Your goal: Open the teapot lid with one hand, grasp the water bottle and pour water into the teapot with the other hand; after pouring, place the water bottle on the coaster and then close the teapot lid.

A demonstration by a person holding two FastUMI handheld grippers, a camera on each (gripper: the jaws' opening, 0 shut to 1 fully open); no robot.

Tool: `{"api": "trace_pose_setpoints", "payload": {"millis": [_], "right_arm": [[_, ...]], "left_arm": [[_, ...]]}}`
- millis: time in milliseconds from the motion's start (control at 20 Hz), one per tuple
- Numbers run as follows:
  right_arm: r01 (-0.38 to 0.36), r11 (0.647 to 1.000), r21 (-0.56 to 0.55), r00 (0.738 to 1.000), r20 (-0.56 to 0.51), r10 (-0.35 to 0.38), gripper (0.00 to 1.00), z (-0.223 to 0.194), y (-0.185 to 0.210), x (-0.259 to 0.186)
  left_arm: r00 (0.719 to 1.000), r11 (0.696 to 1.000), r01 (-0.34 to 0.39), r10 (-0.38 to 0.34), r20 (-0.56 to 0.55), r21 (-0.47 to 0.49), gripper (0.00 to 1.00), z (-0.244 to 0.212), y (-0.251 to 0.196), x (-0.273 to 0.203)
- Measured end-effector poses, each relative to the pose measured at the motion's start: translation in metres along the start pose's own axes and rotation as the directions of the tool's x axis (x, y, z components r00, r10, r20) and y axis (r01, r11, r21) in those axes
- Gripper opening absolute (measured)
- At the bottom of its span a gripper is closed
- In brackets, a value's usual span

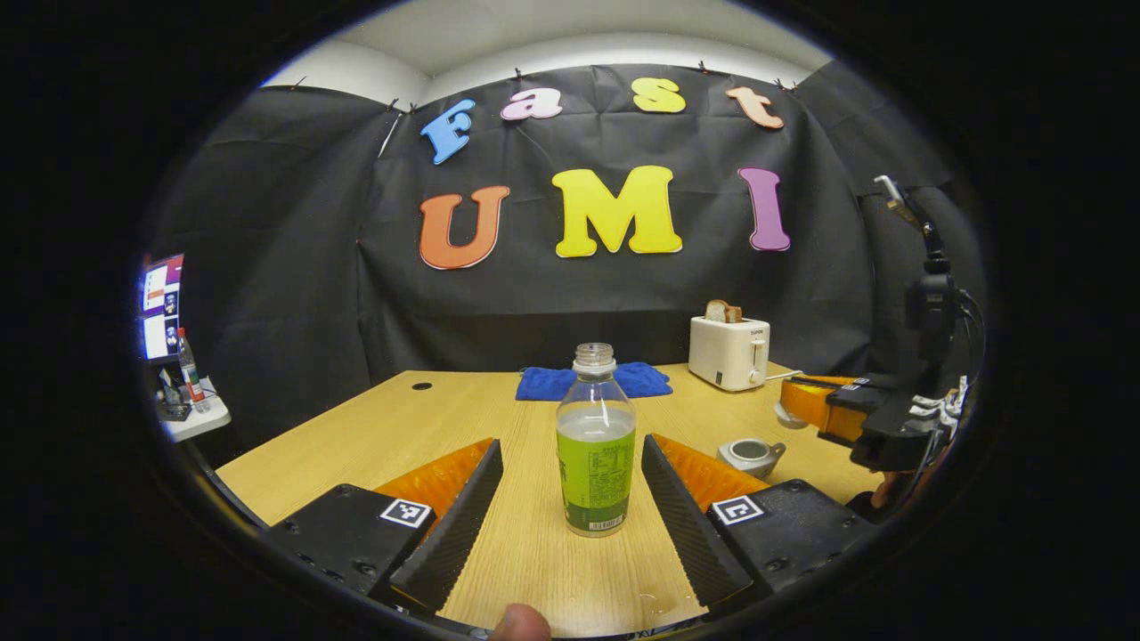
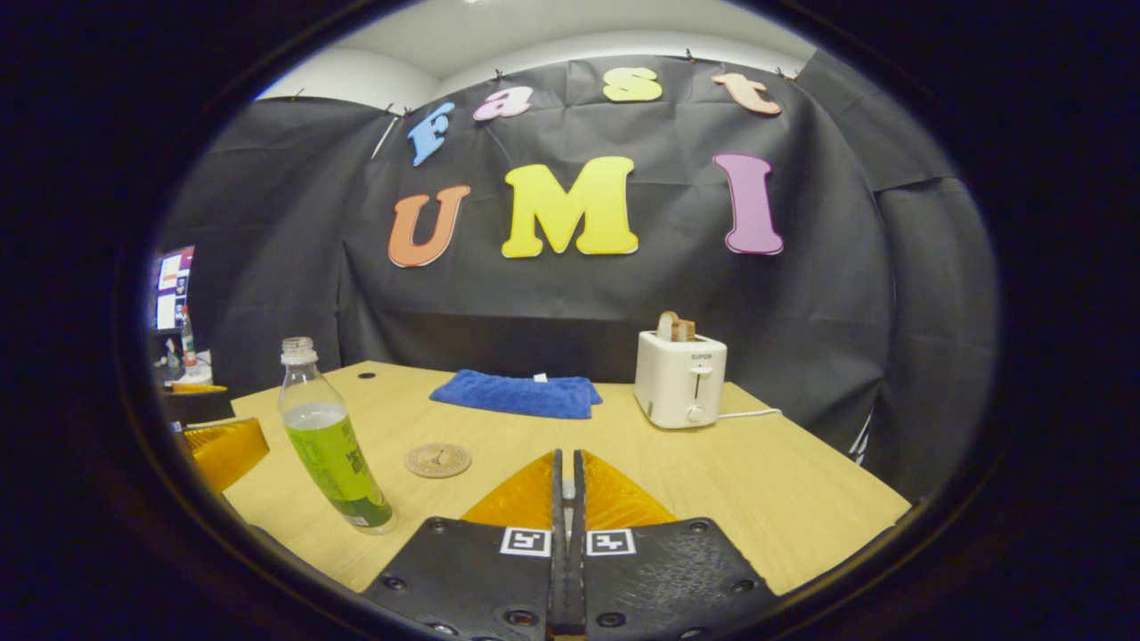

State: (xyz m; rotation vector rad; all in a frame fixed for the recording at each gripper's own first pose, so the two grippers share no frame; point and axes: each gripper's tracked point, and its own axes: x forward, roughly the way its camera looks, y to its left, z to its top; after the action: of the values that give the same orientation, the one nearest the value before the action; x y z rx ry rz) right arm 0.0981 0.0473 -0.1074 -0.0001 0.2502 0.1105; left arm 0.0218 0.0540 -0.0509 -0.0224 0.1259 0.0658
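While your left gripper (image 1: 570,499) sits open around the water bottle (image 1: 595,441) without touching it, the teapot (image 1: 753,456) looks lidless. Right gripper (image 2: 567,499) is clenched, on what I can't tell. Pour, coaster (image 2: 437,460) placement, lid closing remain.

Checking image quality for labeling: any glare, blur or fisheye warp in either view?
Left gripper view: sharp; faint highlight streak on the water bottle; table edges bow with fisheye warp. Right gripper view: sharp too; bottle leans from edge distortion; soft, even light, weak shadows beside the toaster.
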Motion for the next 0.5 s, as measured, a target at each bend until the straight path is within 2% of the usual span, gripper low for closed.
{"api": "trace_pose_setpoints", "payload": {"millis": [350, 500], "right_arm": [[0.019, 1.0, 0.005, 1.0, 0.004, -0.019, 0.0, 0.001, -0.025, -0.017], [0.011, 1.0, -0.002, 1.0, -0.008, -0.012, 0.0, -0.007, -0.029, -0.019]], "left_arm": [[0.999, 0.999, 0.014, -0.012, -0.035, 0.038, 0.98, -0.019, -0.007, 0.002], [0.997, 1.0, 0.013, -0.011, -0.071, 0.025, 0.98, -0.036, -0.007, 0.007]]}}
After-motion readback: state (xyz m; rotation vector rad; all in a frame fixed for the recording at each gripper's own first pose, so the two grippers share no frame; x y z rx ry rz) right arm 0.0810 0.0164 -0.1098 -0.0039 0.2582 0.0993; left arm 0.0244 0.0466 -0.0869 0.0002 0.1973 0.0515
